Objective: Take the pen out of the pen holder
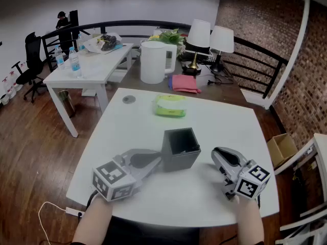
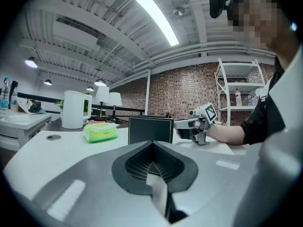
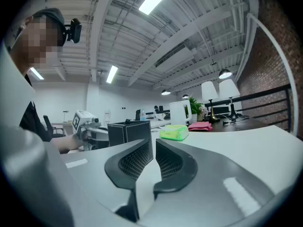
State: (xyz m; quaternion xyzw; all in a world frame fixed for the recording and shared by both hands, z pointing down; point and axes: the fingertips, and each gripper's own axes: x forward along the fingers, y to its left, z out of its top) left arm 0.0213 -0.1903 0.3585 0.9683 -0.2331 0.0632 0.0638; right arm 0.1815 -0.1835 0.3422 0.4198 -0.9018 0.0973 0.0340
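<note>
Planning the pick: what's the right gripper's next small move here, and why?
Probably lift the right gripper over the open top of the pen holder and open wider. It sits low to the holder's right, apart from it, jaws barely apart and empty. The left gripper, shut, lies beside its left wall. No pen shows in the dark interior.

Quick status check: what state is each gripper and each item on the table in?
pen holder: upright, top open, no pen visible inside.
left gripper: jaws shut, empty, beside the pen holder.
right gripper: jaws slightly apart, nothing between them.
green pack: lying flat on the table.
</note>
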